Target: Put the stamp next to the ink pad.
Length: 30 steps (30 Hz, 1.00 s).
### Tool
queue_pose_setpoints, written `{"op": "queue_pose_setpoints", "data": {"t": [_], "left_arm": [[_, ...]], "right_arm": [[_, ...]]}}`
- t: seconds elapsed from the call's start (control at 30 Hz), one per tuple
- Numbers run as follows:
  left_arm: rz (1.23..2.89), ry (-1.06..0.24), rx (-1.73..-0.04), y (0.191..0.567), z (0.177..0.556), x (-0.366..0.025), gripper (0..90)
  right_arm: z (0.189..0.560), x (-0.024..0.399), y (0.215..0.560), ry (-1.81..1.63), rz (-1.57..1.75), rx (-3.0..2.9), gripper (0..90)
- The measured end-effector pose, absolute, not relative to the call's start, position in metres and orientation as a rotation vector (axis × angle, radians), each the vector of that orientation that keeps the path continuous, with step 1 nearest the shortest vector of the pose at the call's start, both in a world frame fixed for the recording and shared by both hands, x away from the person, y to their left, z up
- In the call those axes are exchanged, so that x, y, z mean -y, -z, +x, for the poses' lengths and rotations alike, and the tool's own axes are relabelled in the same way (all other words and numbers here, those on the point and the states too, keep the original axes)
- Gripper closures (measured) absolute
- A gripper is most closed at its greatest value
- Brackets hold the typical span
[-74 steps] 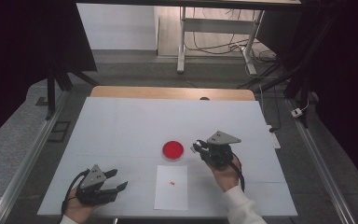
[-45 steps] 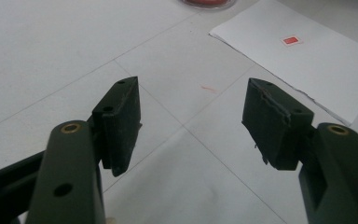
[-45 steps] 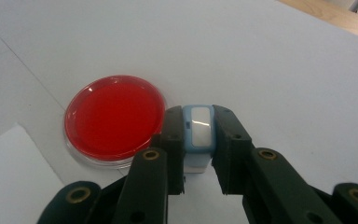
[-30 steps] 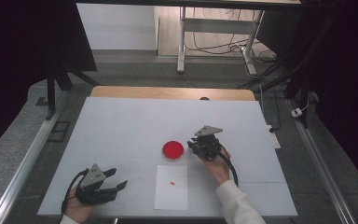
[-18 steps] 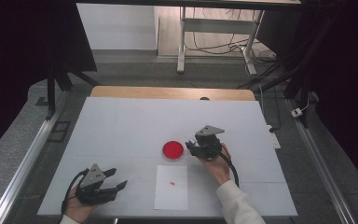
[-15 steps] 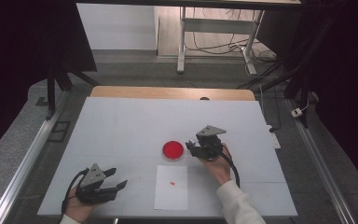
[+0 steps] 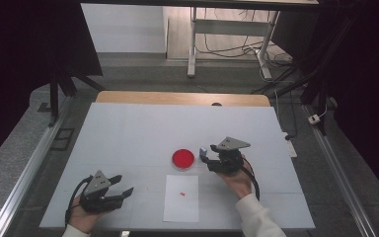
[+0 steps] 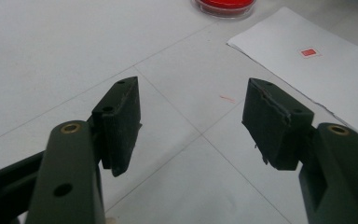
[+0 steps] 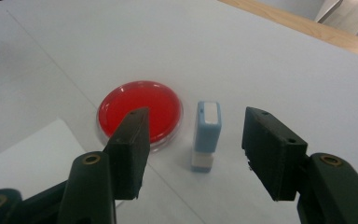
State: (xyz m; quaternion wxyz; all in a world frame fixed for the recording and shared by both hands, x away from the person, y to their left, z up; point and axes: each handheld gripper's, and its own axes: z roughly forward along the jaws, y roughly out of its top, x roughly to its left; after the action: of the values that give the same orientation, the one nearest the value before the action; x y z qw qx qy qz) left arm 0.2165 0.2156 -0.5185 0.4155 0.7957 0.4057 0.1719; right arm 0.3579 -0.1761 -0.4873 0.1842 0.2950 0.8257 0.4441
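Beside the glossy round red ink pad [image 9: 141, 113] stands a blocky blue stamp [image 9: 206, 135].

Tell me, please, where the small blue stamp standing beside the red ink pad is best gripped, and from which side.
Probably grip the blue stamp on its blue body, above the white base, one pad on each flat broad side. It stands upright, apart from the red ink pad, so come in level from the right gripper, whose open jaws have just released it and already flank it.
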Motion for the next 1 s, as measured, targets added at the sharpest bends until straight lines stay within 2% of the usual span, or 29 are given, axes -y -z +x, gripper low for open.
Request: {"op": "queue_pose_setpoints", "data": {"t": [0.4, 1.0], "left_arm": [[1.982, -0.429, -1.018, 0.519, 0.218, -0.219, 36.6], [1.97, -0.42, -1.017, 0.519, 0.222, -0.216, 36.6]], "right_arm": [[0.325, 0.214, 0.481, -1.27, 0.823, -2.326, 41.5], [0.288, 0.276, 0.498, -1.269, 0.844, -2.323, 41.3]]}}
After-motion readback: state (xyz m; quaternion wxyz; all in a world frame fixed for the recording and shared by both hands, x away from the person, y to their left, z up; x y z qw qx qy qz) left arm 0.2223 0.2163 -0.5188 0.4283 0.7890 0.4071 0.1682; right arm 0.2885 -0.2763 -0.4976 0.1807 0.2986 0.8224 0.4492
